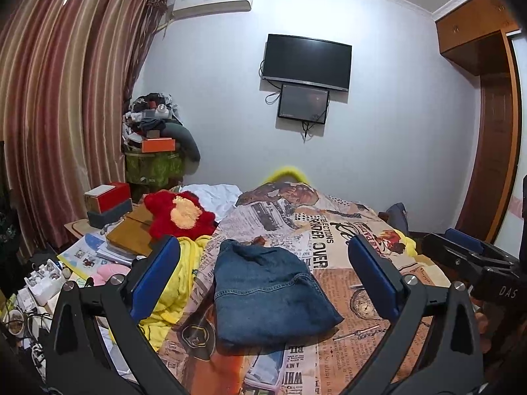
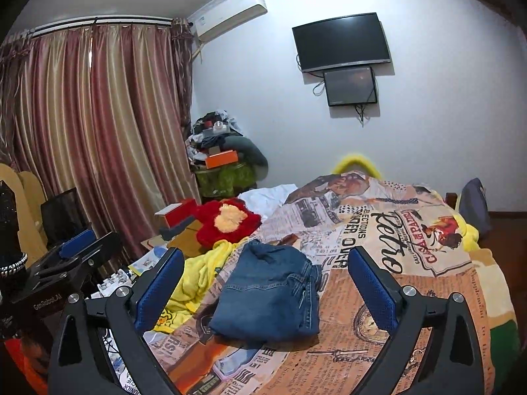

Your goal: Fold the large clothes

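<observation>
The jeans [image 1: 270, 291] are left folded, seemingly finished, on the bed [image 1: 359, 322], so both the left claw [image 1: 263, 283] and right claw [image 2: 266, 288] are held above them wide open and empty.

The left black two-finger gripper with blue padded fingertips [image 1: 263, 283] is hovering level with its jaws spread wide, gripping nothing. The right black two-finger gripper with blue padded fingertips [image 2: 265, 286] is holding the same wide-open pose, also empty. Both grippers are pointing forward, side by side; each is appearing at the edge of the other's wrist view. The hands gripping them are not discernible.
</observation>
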`<act>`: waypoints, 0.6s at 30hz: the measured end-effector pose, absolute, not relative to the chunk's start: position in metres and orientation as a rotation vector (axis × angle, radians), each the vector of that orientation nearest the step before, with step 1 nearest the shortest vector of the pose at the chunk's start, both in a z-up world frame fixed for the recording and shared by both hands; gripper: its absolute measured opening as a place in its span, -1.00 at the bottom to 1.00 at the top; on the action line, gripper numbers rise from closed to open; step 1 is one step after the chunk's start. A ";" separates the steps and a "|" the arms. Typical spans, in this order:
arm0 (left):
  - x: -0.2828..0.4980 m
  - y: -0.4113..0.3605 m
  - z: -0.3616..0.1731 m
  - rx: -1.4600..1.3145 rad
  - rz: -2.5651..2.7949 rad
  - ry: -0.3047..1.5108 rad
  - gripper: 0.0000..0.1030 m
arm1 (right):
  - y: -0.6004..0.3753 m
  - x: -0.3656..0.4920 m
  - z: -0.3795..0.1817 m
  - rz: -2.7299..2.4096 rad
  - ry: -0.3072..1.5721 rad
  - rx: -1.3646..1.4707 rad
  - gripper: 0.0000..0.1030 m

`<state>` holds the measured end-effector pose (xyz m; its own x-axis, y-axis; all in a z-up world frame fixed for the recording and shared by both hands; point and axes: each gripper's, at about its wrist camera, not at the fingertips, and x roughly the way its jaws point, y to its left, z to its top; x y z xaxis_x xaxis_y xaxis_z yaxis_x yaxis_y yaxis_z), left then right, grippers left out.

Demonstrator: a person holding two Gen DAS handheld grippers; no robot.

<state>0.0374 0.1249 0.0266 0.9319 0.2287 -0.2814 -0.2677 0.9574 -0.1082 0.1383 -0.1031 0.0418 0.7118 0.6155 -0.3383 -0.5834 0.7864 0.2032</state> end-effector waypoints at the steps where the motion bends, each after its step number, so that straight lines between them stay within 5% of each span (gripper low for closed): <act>1: 0.038 0.124 0.026 -0.146 0.255 0.270 0.99 | -0.103 0.138 0.042 0.664 0.406 0.083 0.92; 18: 0.043 0.122 0.025 -0.147 0.215 0.283 0.99 | -0.102 0.138 0.042 0.668 0.410 0.082 0.92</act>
